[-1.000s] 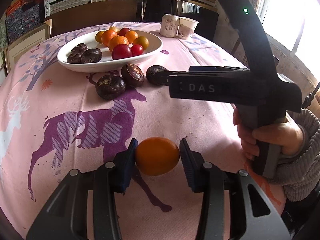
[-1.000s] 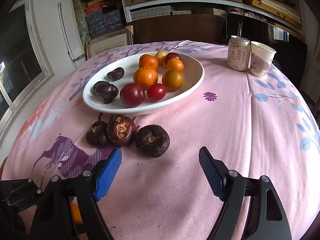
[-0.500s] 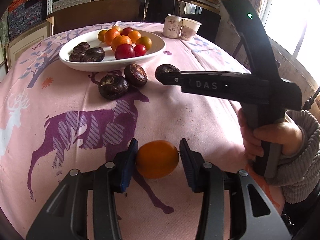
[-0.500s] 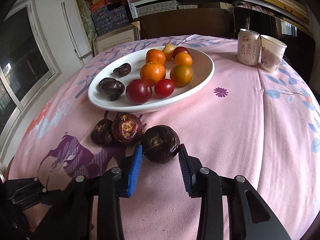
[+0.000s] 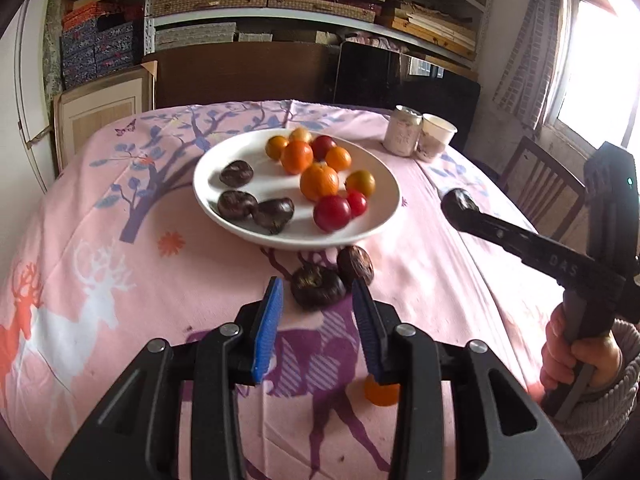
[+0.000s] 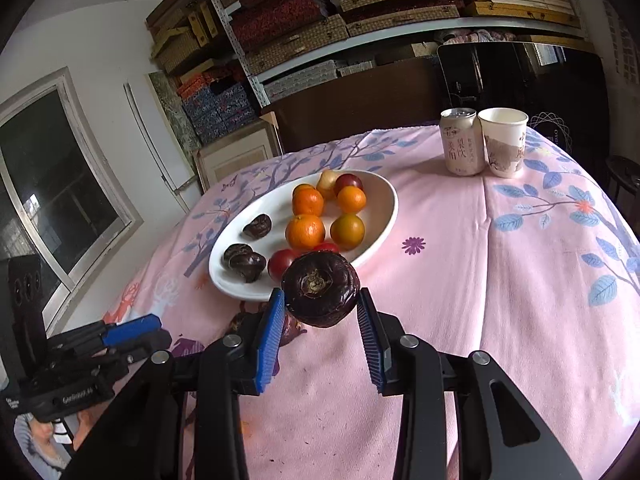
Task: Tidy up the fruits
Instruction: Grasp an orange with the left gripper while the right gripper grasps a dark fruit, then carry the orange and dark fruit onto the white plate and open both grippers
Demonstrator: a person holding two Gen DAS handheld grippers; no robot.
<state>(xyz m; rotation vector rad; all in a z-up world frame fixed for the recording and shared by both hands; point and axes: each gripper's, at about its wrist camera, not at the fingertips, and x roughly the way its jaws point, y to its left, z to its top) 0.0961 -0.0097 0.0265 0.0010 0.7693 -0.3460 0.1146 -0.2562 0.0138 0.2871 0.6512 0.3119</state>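
1. Since the earlier frame: the left tongs (image 5: 319, 332) have lost the orange (image 5: 382, 394). It now lies on the pink cloth of the bench (image 5: 120, 280) toward the near edge, half hidden behind one pad. The left jaws have just been closing and are at their narrowest, with nothing between them.
2. The right tongs (image 6: 320, 300) have closed on a dark water chestnut (image 6: 320, 284) and lifted it off the cloth. It sits pinched at the very pad tips, near the plate (image 6: 384, 200).
3. Two more chestnuts (image 5: 318, 290) are on the cloth, just beside the plate's near rim.
4. Risk: the tip-only grip on a squat, rounded, slightly ridged body. Any tilt or jolt could likely roll it out before it clears the rim.
5. Risk: the plate is shallow, glossy and sloped. A chestnut dropped from height could skid into the smooth tomatoes and mandarins and knock one over the rim.
6. Risk: the orange is smooth and near-spherical, so it may roll on the soft cloth toward the near edge. A re-grasp needs the jaws opened first.
7. The pads are ribbed blue rubber, which grips well on the matte chestnut skin and less surely on waxy citrus.
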